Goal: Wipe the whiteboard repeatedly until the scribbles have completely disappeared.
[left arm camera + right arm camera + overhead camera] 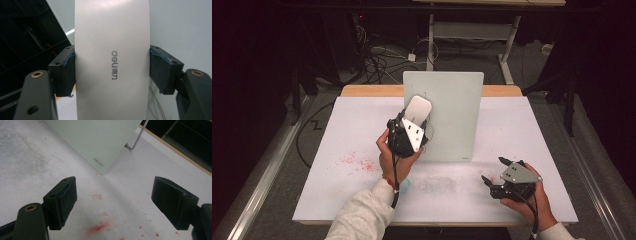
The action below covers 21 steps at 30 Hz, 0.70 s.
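the left gripper [410, 131] pinches a white eraser [418, 109] by its sides, held up against the front of the standing glass board [452, 115]. the right gripper [498, 172], jaws spread, rests on the desk [522, 130] near the board's lower right corner.

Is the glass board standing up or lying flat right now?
Standing, leaning back: the glass board rises from the table, and a wire stand props it behind.

Eraser [111, 60] ends cropped by frame
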Each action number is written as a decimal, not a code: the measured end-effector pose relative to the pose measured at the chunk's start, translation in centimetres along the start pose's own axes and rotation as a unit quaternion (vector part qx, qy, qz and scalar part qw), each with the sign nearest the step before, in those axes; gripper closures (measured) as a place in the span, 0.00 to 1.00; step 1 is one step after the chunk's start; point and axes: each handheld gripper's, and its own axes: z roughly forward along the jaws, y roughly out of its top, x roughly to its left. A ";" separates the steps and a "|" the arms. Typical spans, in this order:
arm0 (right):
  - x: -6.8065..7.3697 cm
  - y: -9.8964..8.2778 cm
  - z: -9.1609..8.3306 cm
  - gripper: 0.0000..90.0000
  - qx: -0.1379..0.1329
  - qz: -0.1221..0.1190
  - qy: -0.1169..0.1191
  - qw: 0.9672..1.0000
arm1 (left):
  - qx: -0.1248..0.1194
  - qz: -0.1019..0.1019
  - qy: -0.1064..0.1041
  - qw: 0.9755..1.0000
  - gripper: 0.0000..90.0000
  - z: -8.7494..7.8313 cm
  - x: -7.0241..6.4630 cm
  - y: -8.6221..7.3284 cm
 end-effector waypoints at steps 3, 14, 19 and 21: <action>0.1 0.0 0.0 0.23 0.001 0.000 -0.001 1.000 | 0.006 0.013 -0.001 1.000 0.32 -0.2 -0.6 -1.2; 0.1 0.0 0.1 0.23 0.002 -0.001 0.000 1.000 | 0.005 0.013 -0.003 1.000 0.32 0.1 0.9 1.2; 0.0 0.0 0.0 0.23 0.002 -0.001 0.000 1.000 | -0.007 0.013 0.003 1.000 0.32 0.6 2.5 3.7; 0.0 0.0 0.0 0.23 0.001 0.000 -0.002 1.000 | -0.010 0.012 0.004 1.000 0.32 0.7 3.0 4.5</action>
